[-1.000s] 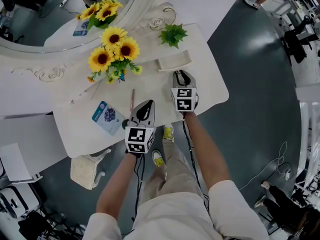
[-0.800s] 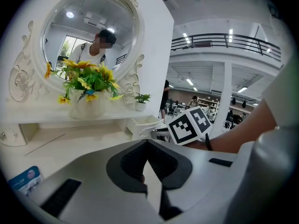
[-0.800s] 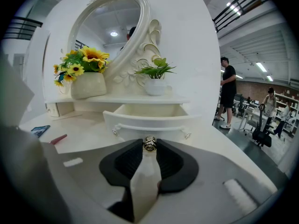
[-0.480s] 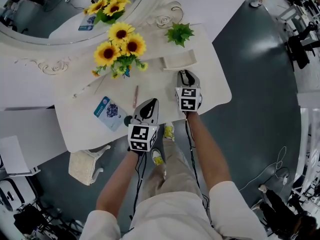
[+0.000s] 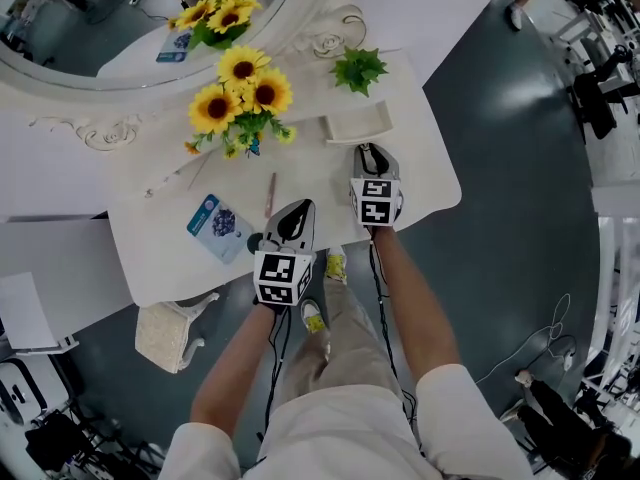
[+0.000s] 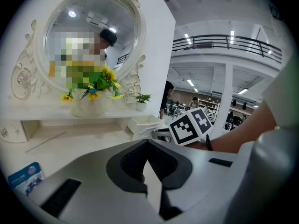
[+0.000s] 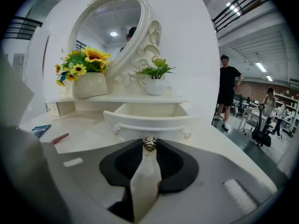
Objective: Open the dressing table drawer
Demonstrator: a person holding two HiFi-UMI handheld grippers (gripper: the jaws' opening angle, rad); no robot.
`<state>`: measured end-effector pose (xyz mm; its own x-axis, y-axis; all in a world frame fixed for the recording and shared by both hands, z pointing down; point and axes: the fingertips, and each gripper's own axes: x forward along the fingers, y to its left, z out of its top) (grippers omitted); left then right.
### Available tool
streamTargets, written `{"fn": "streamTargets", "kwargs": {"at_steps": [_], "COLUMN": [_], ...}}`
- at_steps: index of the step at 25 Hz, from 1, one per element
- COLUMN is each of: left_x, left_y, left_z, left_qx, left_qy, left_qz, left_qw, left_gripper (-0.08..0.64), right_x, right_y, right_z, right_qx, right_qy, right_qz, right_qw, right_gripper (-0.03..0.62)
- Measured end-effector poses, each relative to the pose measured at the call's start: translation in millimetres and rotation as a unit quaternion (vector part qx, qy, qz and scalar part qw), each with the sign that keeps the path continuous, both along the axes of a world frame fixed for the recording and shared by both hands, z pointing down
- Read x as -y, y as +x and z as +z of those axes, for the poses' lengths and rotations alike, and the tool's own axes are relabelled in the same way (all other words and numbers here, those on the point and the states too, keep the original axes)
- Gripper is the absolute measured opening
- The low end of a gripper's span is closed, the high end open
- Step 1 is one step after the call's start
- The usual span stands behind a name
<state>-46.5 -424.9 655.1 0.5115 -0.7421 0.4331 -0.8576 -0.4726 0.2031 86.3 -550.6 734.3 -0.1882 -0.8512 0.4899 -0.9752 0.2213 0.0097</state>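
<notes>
1. The right gripper is closed on the small metal knob at the front of the drawer; both dark pads press on the knob.
2. The drawer stands pulled out of the low shelf at the back of the table, at its right part. Its inside shows and looks bare.
3. A plant in a white pot stands on the shelf just above the drawer.
4. The left gripper has its jaws together with nothing between them. It hangs over the front edge of the table, to the left of the right gripper and apart from the drawer.
5. Sunflowers in a white vase stand before the oval mirror.
6. A blue card and a thin red stick lie on the table near the left gripper.
</notes>
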Motion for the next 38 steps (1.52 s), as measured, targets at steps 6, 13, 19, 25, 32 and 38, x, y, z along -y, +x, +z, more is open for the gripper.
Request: {"fn": "streamTargets", "kwargs": {"at_steps": [6, 13, 19, 25, 32, 38], "left_x": [-3.5, -3.5, -5.6, -5.5, -5.3, -12.6], "left_y": [-2.5, -8.1, -9.7, -8.4, -10.1, -22.3], "left_z": [0.0, -2.8, -3.7, -3.3, -18.8, -35.3], "left_qx": [-0.004, -0.007, -0.007, -0.008, -0.008, -0.003], "left_qy": [-0.003, 0.000, 0.000, 0.000, 0.005, 0.014], "left_qz": [-0.002, -0.007, -0.008, -0.007, -0.001, 0.002], "left_qw": [1.0000, 1.0000, 0.9999, 0.9999, 1.0000, 0.9999], "left_gripper": [0.009, 0.009, 0.009, 0.009, 0.009, 0.009], "right_x": [-7.3, -9.6, -13.5, -12.4, -13.0, -22.7], "right_y": [-0.6, 0.8, 0.0, -0.8, -0.4, -4.6], "right_z": [0.0, -0.3, 0.0, 0.5, 2.0, -8.9], "right_qx": [-0.001, -0.001, -0.002, -0.001, -0.008, -0.009], "right_qy": [-0.003, -0.001, -0.002, -0.002, -0.006, -0.015], "right_qz": [0.000, 0.001, 0.001, 0.001, -0.010, -0.035], "right_qw": [1.000, 1.000, 1.000, 1.000, 1.000, 0.999], "right_gripper": [0.101, 0.101, 0.101, 0.101, 0.107, 0.158]}}
